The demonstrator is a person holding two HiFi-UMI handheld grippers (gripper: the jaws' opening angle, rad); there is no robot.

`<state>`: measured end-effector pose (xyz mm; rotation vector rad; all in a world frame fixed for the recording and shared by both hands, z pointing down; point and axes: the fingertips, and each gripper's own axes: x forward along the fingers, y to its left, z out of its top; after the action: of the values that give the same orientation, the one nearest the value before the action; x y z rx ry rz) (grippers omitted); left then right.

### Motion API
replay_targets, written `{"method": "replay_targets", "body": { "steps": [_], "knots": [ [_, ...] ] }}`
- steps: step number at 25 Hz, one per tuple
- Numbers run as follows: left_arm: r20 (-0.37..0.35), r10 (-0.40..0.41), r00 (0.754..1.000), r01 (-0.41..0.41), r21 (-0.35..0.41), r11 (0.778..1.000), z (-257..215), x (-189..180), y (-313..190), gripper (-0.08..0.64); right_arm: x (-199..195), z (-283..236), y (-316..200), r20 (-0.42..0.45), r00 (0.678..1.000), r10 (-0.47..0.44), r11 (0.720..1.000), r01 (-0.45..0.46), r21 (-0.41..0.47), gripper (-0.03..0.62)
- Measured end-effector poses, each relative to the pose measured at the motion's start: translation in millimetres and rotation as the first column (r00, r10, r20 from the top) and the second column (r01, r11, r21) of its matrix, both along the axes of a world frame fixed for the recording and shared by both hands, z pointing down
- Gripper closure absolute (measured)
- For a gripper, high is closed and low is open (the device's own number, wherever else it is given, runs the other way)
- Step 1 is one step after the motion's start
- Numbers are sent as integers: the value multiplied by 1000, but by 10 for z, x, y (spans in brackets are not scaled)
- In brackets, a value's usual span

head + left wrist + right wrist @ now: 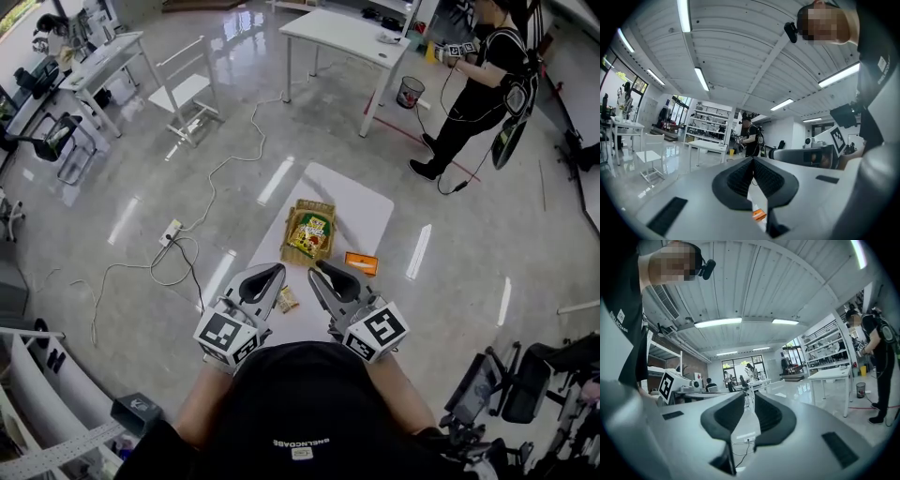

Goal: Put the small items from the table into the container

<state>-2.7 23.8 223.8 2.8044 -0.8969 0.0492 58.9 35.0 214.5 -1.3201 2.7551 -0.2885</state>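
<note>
Lower centre of the head view: the left gripper (275, 272), jaws together and empty, hangs just left of a small packet (287, 299). The right gripper (321, 269), jaws slightly apart and empty, is nearer the orange packet (361, 263), which lies crosswise below the basket (310, 202).

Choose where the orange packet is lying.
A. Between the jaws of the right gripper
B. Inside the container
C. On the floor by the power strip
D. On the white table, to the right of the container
D: in the head view the orange packet lies flat on the white table, just right of the container and outside it.
</note>
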Motion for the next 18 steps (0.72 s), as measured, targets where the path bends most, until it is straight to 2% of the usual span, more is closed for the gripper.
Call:
{"method": "replay_targets", "body": {
  "steps": [7,12,16,18],
  "knots": [
    [5,43,999,-43,7,999,-22,139,77,555,134,21,147,17,999,44,999,-44,-10,517],
    [89,57,994,-64,75,995,-9,245,176,555,226,45,215,33,997,68,998,-67,-21,517],
    [7,46,999,-46,17,999,5,243,163,555,253,79,270,34,997,68,997,-66,-36,517],
    [1,34,999,-34,2,999,21,220,140,555,255,98,284,41,997,71,997,-69,-46,517]
  ]
}}
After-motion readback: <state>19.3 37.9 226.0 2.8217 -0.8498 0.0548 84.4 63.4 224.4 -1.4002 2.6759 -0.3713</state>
